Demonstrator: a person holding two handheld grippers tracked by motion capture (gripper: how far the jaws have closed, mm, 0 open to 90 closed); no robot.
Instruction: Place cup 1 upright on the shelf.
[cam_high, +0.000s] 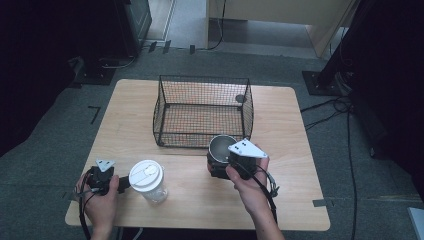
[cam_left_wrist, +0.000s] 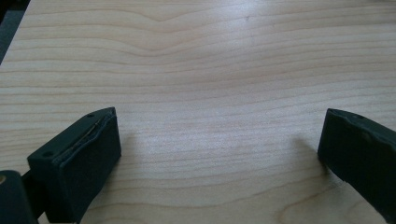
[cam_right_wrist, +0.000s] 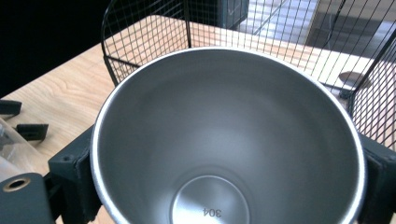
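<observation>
A steel cup (cam_high: 222, 146) stands upright with its mouth up, and my right gripper (cam_high: 220, 159) is shut on it, one black jaw on each side of its wall. In the right gripper view the cup's empty inside (cam_right_wrist: 219, 140) shows a stamped number at the bottom. It is held just in front of the near right corner of the black wire basket (cam_high: 202, 80). My left gripper (cam_high: 120, 184) rests at the table's near left, open, beside a clear plastic cup with a white lid (cam_high: 146, 176). Between its jaws (cam_left_wrist: 219, 149) there is only bare wood.
The wooden table (cam_high: 285, 115) stands on grey carpet with cables to the right. The basket's mesh (cam_right_wrist: 154, 32) rises close behind the steel cup. A small dark round thing (cam_high: 240, 98) shows at the basket's far right corner.
</observation>
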